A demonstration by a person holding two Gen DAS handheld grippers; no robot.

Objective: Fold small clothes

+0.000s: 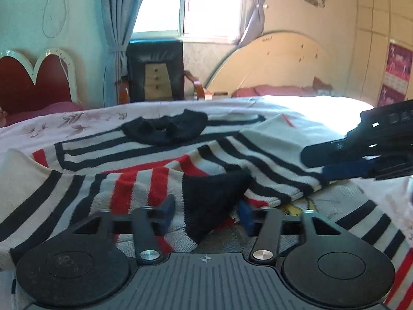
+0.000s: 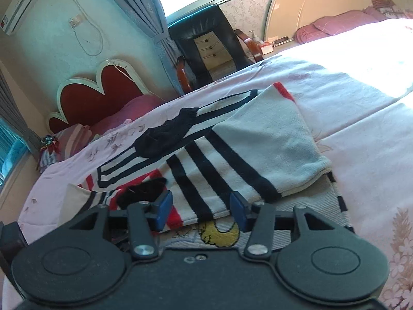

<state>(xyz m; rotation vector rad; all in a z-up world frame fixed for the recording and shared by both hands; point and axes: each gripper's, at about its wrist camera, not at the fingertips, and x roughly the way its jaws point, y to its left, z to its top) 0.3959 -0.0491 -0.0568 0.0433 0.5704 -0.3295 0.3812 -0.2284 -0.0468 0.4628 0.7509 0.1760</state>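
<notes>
A white knit sweater (image 1: pixel 108 152) (image 2: pixel 258 139) with navy and red stripes lies on the bed, its black collar (image 1: pixel 165 129) (image 2: pixel 165 137) at the far side. One sleeve is folded across the body, and its black cuff (image 1: pixel 211 199) (image 2: pixel 142 191) lies between the blue pads (image 1: pixel 167 211) of my left gripper (image 1: pixel 206 214). That gripper is open, and the pads do not press the cuff. My right gripper (image 2: pixel 201 211) (image 1: pixel 317 165) is open too, low over the striped end of the other folded sleeve (image 2: pixel 206 180). A yellow cartoon patch (image 2: pixel 219 235) shows beneath.
A pink floral sheet (image 1: pixel 77 121) (image 2: pixel 348 90) covers the bed. Beyond it stand a black armchair (image 1: pixel 155 69) (image 2: pixel 204 44), a red heart-shaped headboard (image 1: pixel 25 82) (image 2: pixel 98 98) and a cream headboard (image 1: pixel 271 59). Bright sunlight falls on the sheet at the right.
</notes>
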